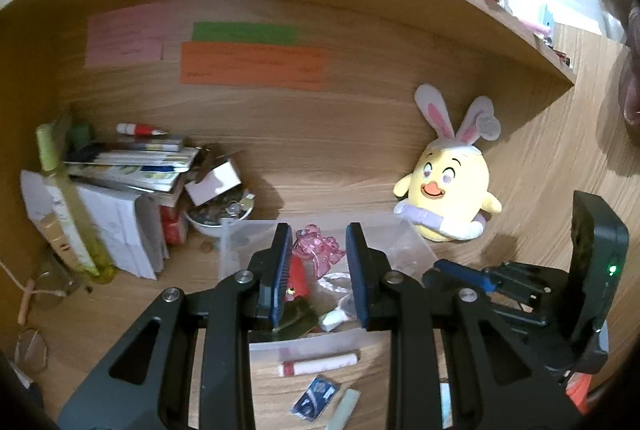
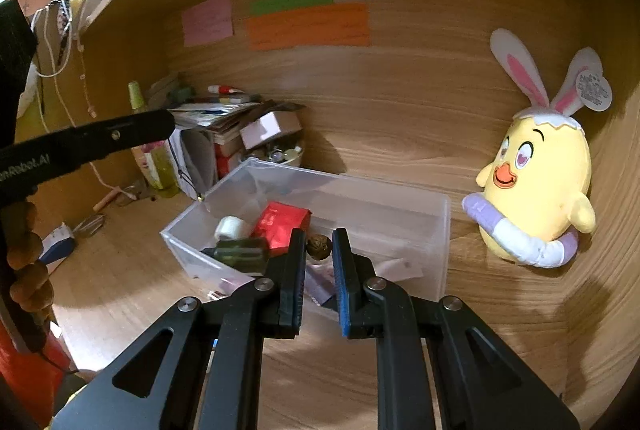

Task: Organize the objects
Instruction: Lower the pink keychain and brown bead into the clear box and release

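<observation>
- Right gripper is clamped on a small brown nut-like ball, held above the clear plastic bin.
- Hard, light, round, I judge (apt to roll) — I'd keep the pads across its middle.
- Left gripper stands slightly apart and empty over the bin.

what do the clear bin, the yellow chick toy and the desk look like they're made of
Clear bin: looks like thin translucent plastic, slightly frosted; its contents show through the walls.
Yellow chick toy: soft plush fabric, matte and fuzzy, with stitched-looking face details and a paper tag on one ear.
Desk: wood-grain surface with a smooth, faint sheen; solid wood or laminate cannot be told.
</observation>
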